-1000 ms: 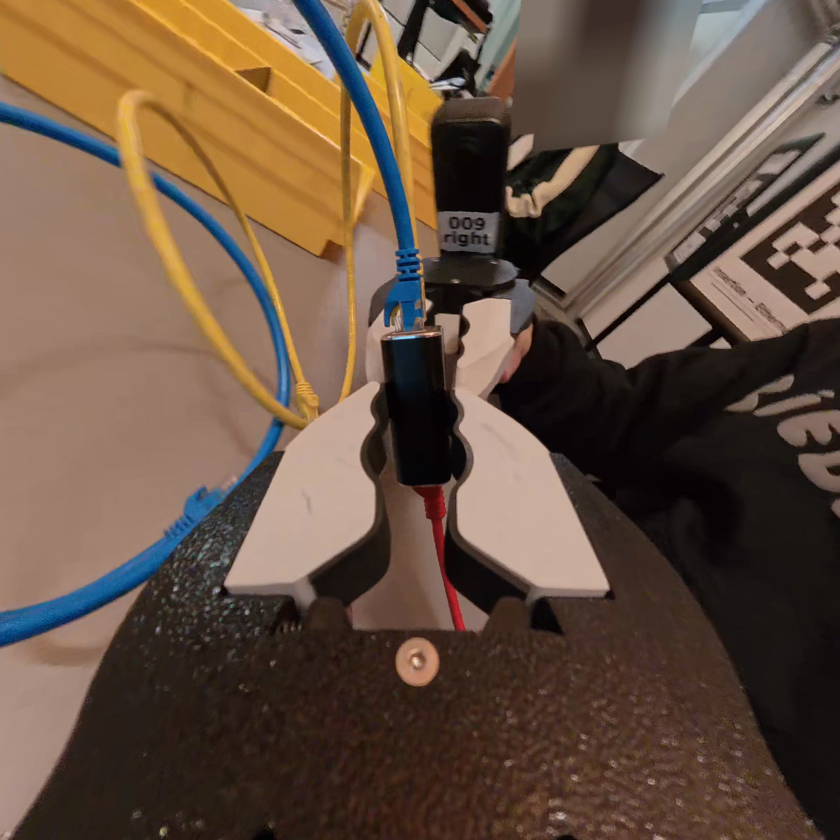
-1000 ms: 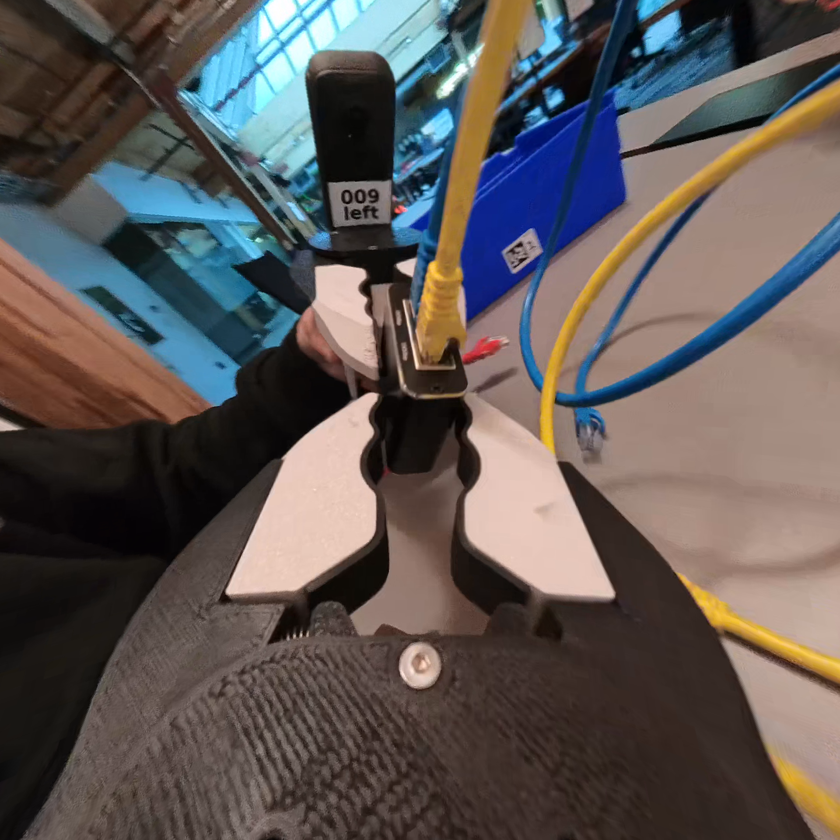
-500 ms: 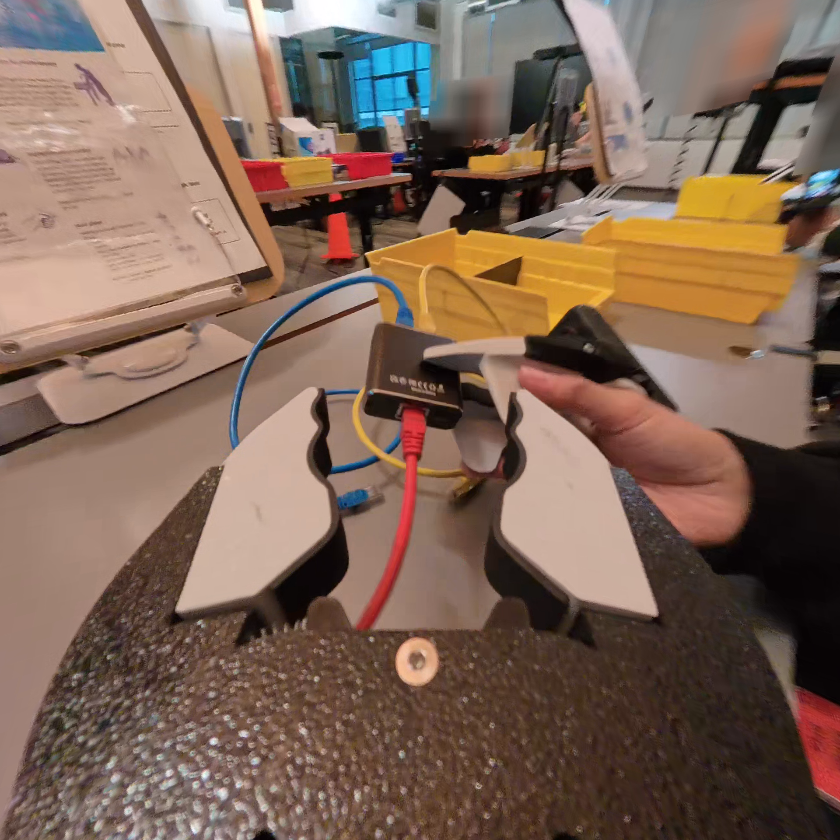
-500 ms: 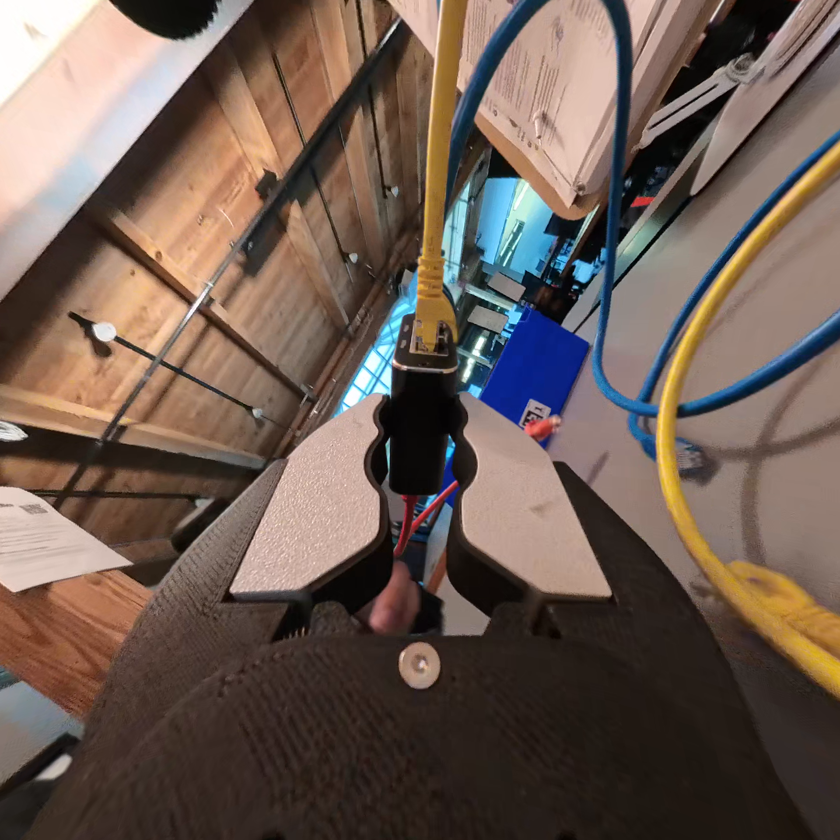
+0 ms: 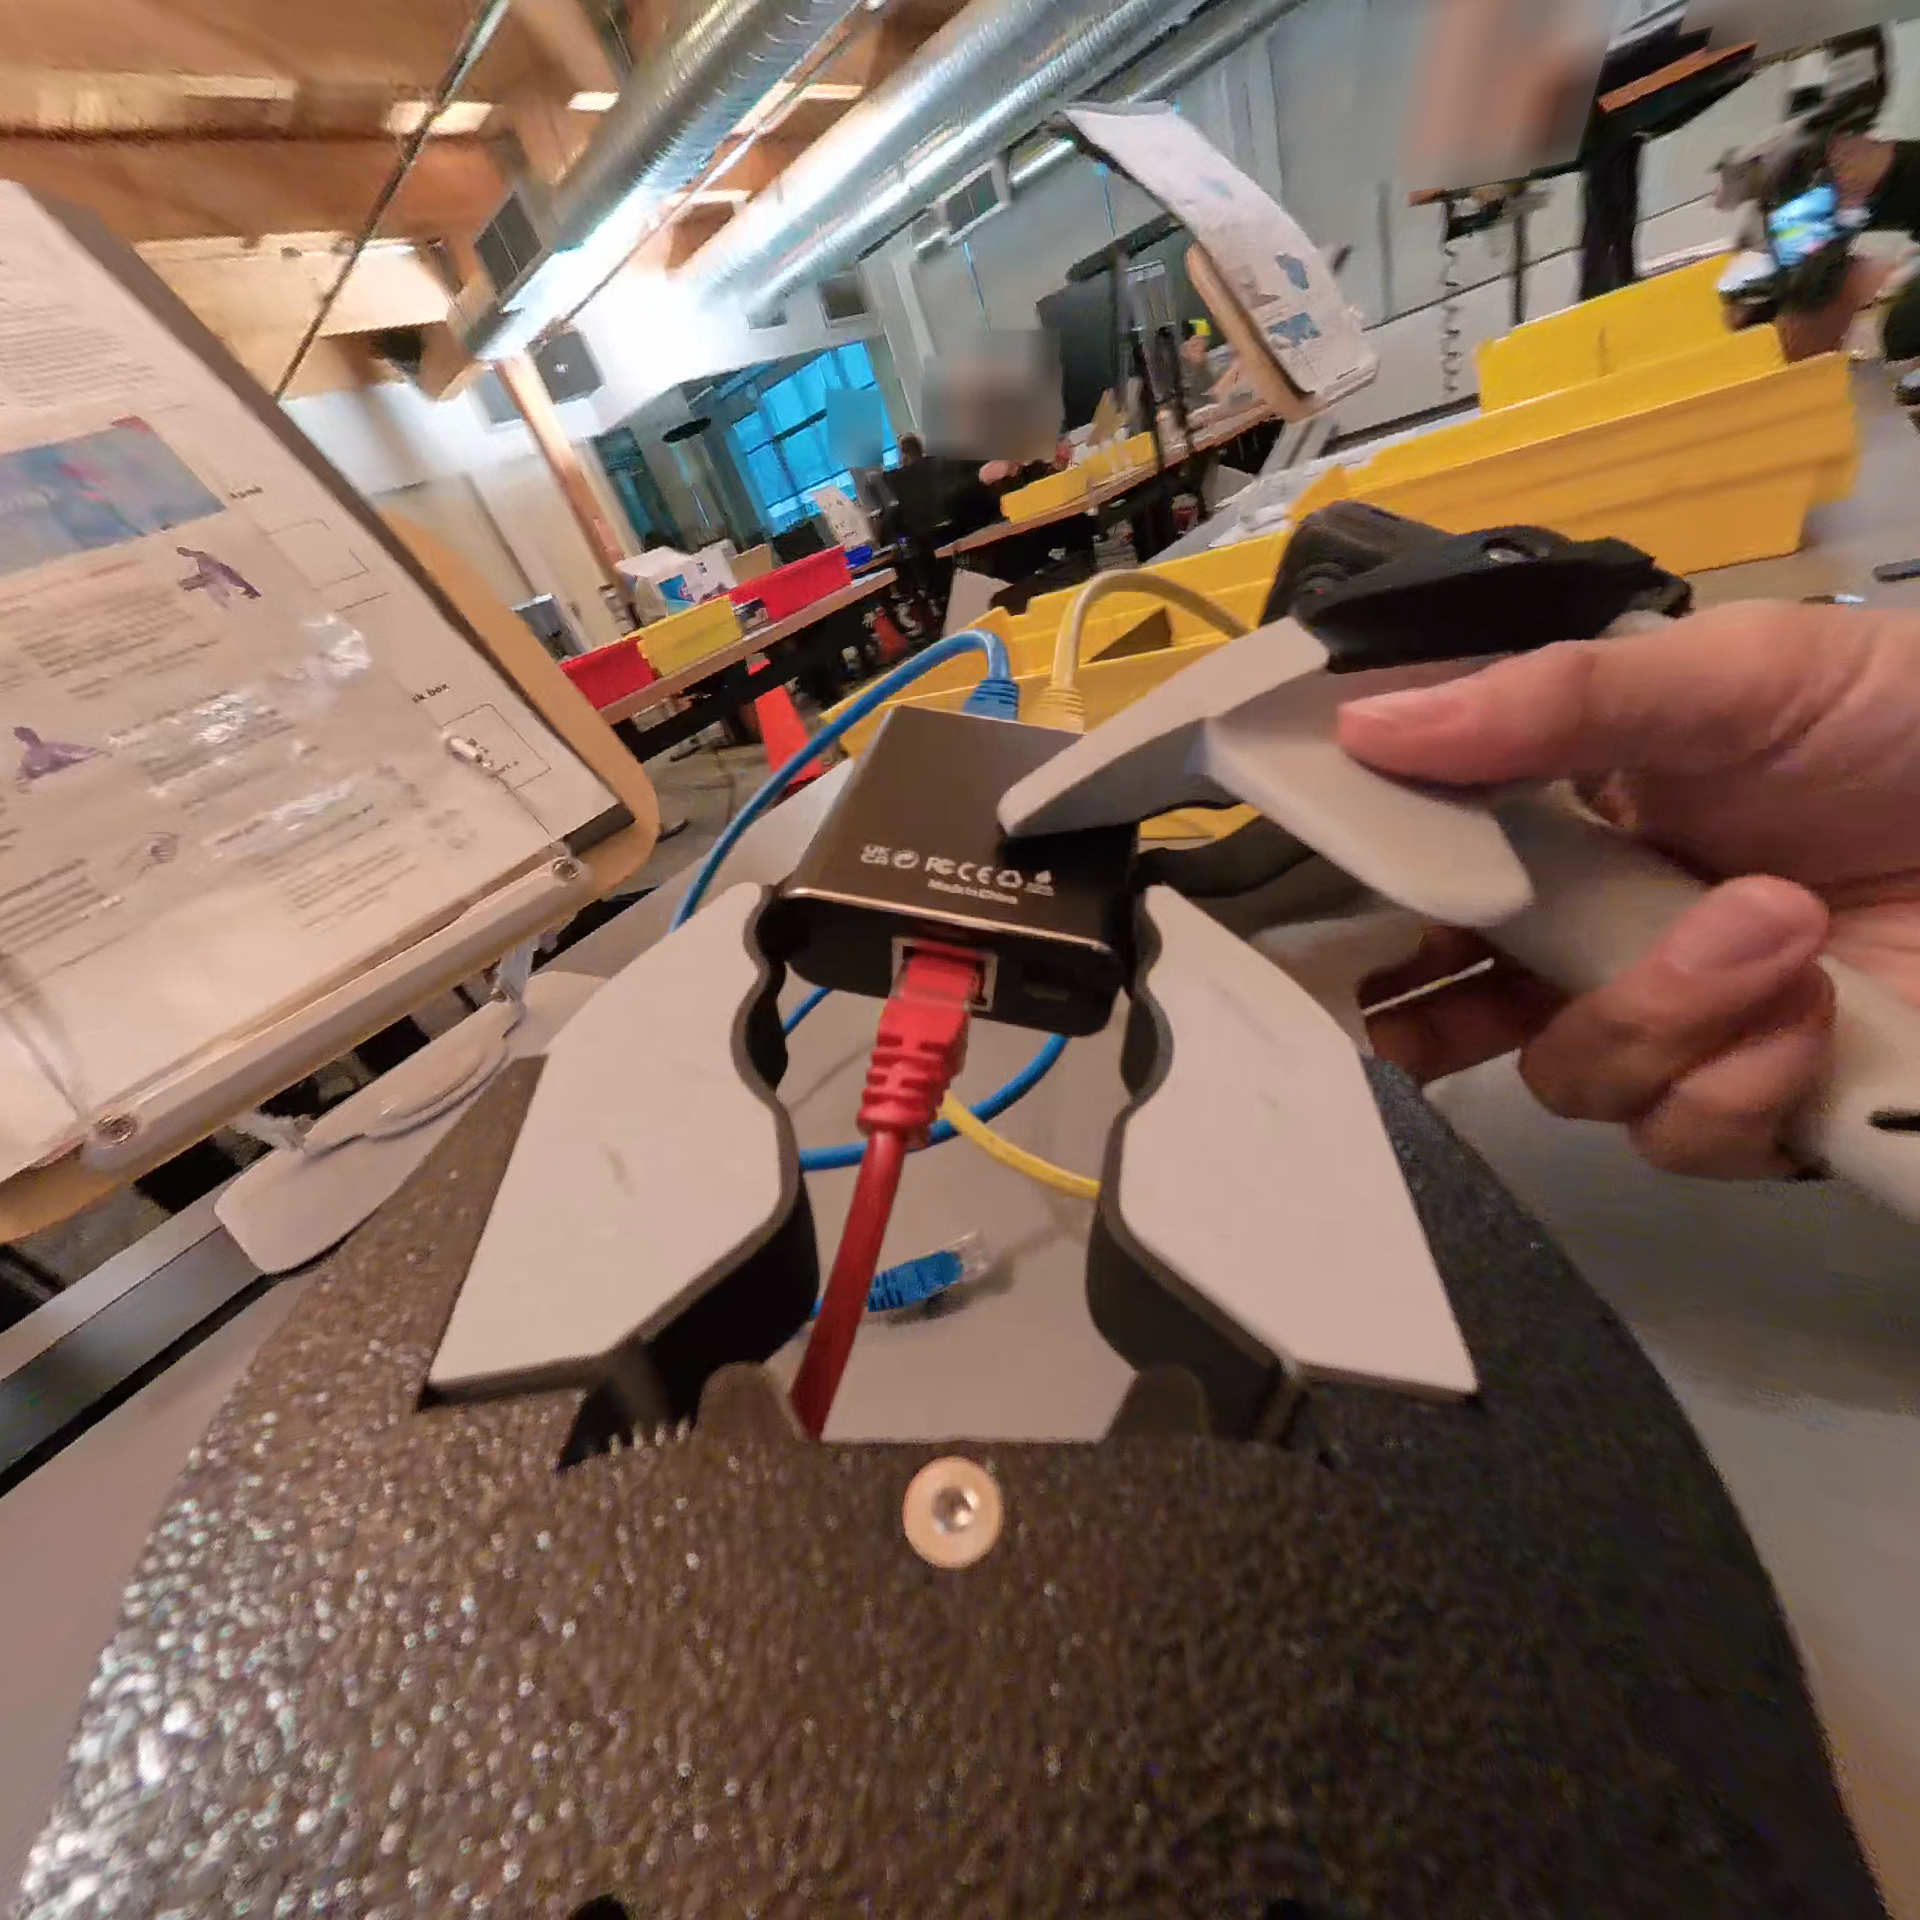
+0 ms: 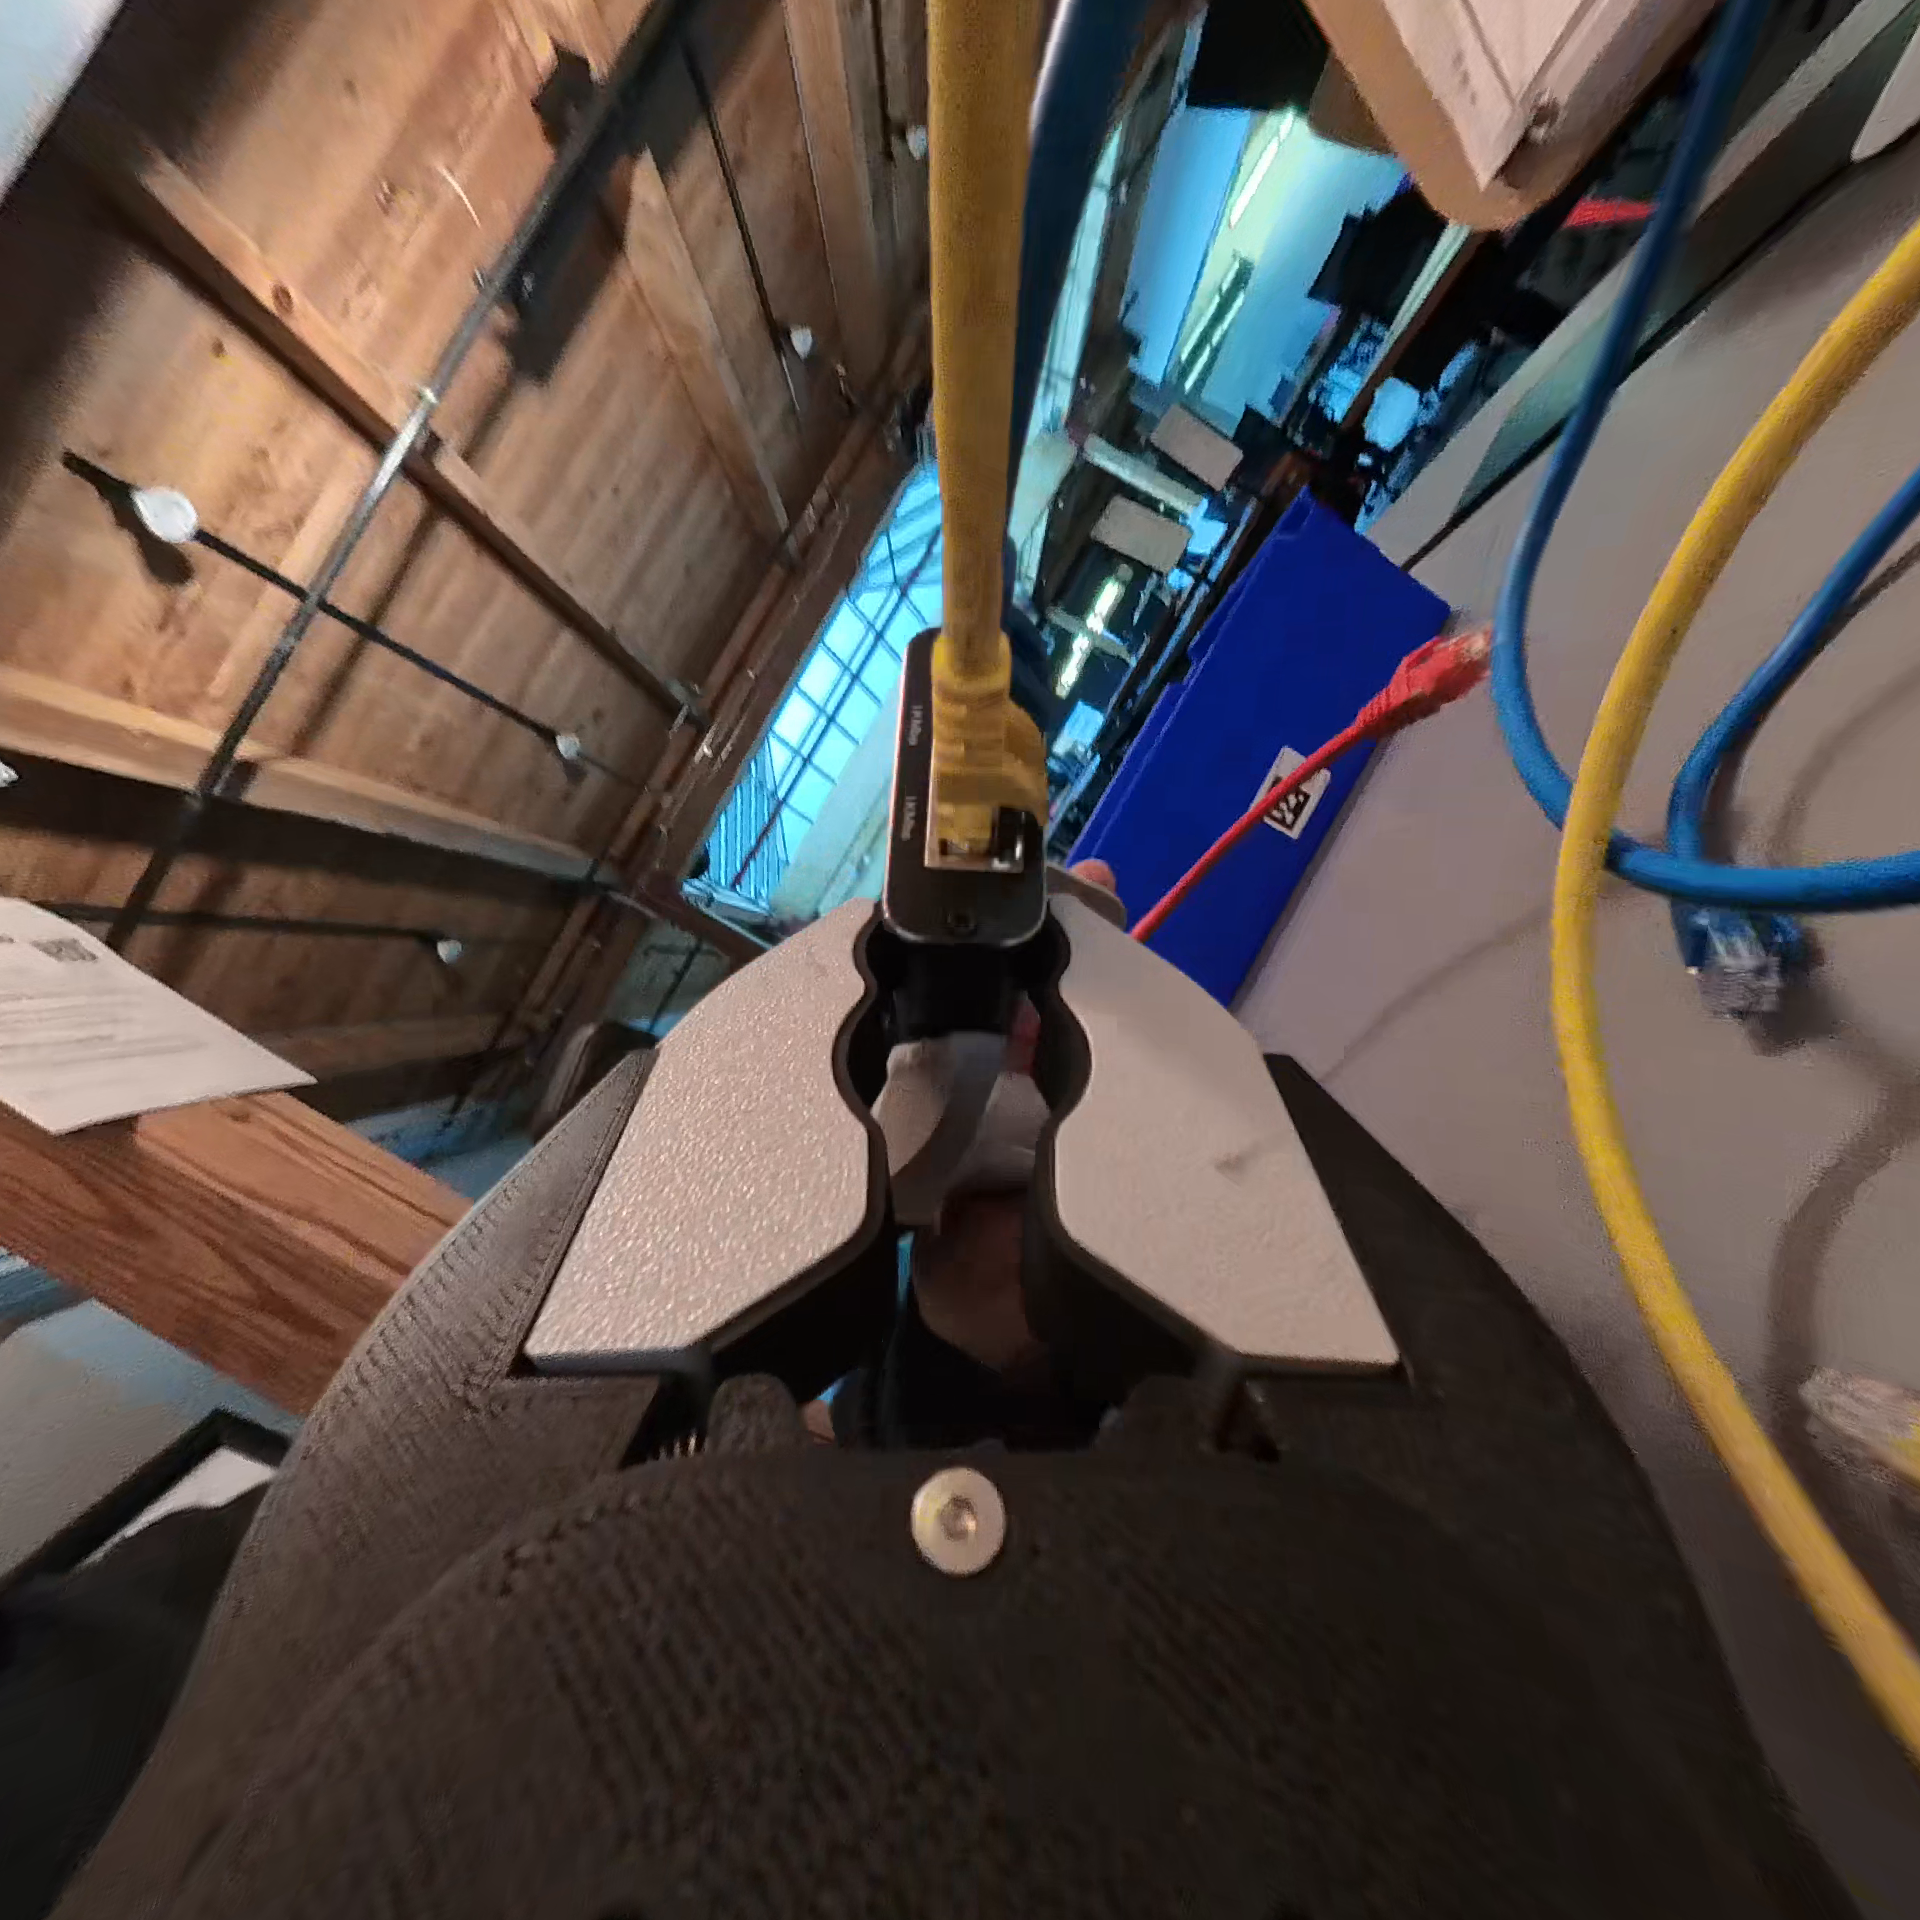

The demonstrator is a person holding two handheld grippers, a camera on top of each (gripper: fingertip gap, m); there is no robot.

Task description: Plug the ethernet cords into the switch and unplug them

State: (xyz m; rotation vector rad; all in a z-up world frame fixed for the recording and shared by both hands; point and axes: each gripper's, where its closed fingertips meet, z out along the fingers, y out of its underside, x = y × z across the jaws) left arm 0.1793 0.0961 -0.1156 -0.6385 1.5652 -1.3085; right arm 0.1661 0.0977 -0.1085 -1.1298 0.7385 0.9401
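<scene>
The black switch (image 5: 966, 862) is held above the table between both grippers. My right gripper (image 6: 961, 935) is shut on it across its flat faces; in the left wrist view its grey finger (image 5: 1247, 790) lies on top of the switch. My left gripper (image 5: 945, 935) stands wide, with its tips against the switch's two narrow sides. A red cord (image 5: 920, 997) is plugged into the near port. A blue cord (image 5: 992, 691) and a yellow cord (image 5: 1060, 707) enter the far side. The right wrist view shows the yellow plug (image 6: 977, 769) seated in the switch (image 6: 961, 894).
A loose blue plug (image 5: 920, 1278) lies on the grey table (image 5: 1714, 1351), also seen in the right wrist view (image 6: 1730, 951). A loose red plug (image 6: 1439, 670) sits by a blue bin (image 6: 1247, 779). A document stand (image 5: 260, 727) is left, yellow bins (image 5: 1610, 447) behind.
My left gripper let go of the switch, opened and swung round, and now closes on its narrow sides. My right gripper took the switch and still holds it.
</scene>
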